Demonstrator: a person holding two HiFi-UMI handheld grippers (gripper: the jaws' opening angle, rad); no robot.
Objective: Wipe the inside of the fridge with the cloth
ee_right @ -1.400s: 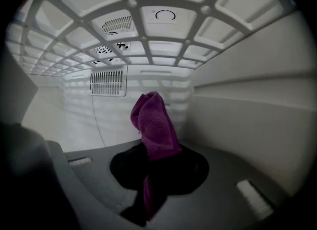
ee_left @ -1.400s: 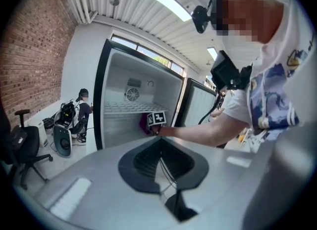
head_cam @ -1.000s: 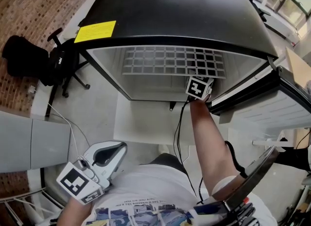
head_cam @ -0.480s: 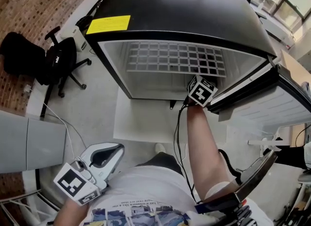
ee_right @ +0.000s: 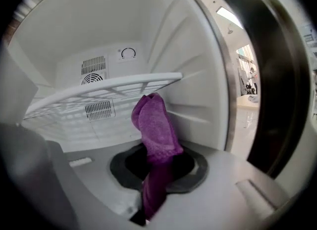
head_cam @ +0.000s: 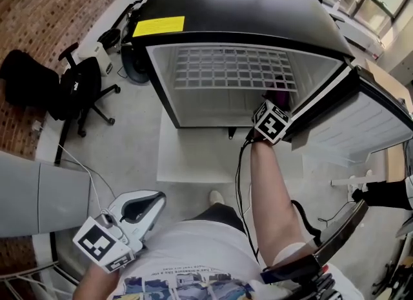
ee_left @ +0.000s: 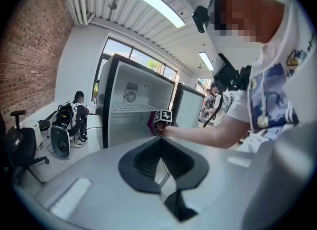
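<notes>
While inside the fridge [head_cam: 245,15], purple cloth [ee_right: 156,125] upright in the clenched right tool [ee_right: 157,162].

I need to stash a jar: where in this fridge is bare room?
The wire shelf is bare across its width. Below it, room looks open back to the vents. Only the right front is taken, by the right tool holding the cloth.
</notes>
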